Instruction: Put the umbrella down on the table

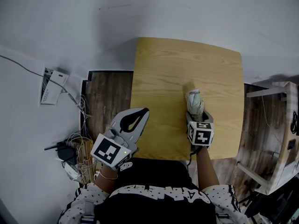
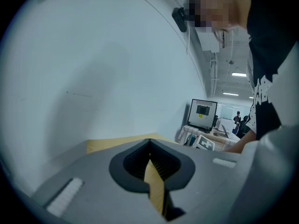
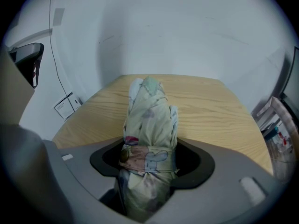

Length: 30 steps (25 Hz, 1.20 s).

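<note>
The right gripper (image 1: 198,120) sits in the lower right of the head view, over the near part of the table (image 1: 187,59). Its jaws are clamped on the umbrella (image 1: 195,101). In the right gripper view, the umbrella (image 3: 149,125) fills the middle of the frame. It is a folded bundle of pale printed cloth, bound by a strap with a small button. It stands out past the right gripper (image 3: 149,148), whose jaws press it from both sides. The table (image 3: 219,106) spreads behind and below it. The umbrella's free end points toward the upper part of the head view, away from the person. No view shows whether it touches the wood.

The left gripper (image 1: 144,112) lies at lower left of the head view, at the table's left edge. It is angled up and to the right, well apart from the umbrella. In the left gripper view, the left gripper (image 2: 149,140) has its jaw tips brought together with nothing between them. Only a thin strip of the table (image 2: 117,144) shows through the slit behind the tips. A pale wall (image 2: 93,55) fills most of that frame, and a monitor (image 2: 202,113) stands at centre right.

On the floor (image 1: 107,97) at the left of the head view lies a tangle of cables (image 1: 70,157). A white rack (image 1: 280,139) stands at the right edge.
</note>
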Tool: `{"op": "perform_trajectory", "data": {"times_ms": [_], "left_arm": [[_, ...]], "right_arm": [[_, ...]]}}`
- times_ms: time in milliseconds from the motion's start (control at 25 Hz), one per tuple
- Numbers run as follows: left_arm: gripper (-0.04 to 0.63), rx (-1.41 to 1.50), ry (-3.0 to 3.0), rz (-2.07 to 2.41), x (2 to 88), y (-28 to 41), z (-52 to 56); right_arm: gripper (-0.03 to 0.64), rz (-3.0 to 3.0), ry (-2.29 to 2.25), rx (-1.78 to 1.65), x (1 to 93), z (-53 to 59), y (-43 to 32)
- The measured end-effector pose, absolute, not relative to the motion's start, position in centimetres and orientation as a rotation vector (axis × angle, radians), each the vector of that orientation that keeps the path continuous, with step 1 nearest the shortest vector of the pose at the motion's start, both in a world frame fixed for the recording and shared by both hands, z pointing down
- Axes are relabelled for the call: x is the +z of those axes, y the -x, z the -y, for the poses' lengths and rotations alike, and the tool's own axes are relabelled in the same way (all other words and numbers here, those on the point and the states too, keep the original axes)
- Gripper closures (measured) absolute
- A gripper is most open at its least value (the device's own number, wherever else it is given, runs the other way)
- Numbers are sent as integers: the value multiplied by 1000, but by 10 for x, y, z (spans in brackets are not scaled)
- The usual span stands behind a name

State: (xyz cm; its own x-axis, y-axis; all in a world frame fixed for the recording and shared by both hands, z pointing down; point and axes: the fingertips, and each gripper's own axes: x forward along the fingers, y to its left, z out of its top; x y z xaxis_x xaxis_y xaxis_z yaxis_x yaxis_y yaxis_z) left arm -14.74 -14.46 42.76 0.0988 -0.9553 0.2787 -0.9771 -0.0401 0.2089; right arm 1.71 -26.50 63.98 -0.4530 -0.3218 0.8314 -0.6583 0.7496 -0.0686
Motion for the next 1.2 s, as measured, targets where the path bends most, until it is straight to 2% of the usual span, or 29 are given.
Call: {"op": "perform_trajectory", "data": {"times_ms": [880, 1200], "left_arm": [[601, 57, -2136, 1859, 418, 141, 150], [602, 34, -2190, 1820, 412, 134, 154]], "right_arm": [[295, 2103, -789, 482, 623, 264, -18], [319, 2145, -842, 466, 601, 258, -22]]}}
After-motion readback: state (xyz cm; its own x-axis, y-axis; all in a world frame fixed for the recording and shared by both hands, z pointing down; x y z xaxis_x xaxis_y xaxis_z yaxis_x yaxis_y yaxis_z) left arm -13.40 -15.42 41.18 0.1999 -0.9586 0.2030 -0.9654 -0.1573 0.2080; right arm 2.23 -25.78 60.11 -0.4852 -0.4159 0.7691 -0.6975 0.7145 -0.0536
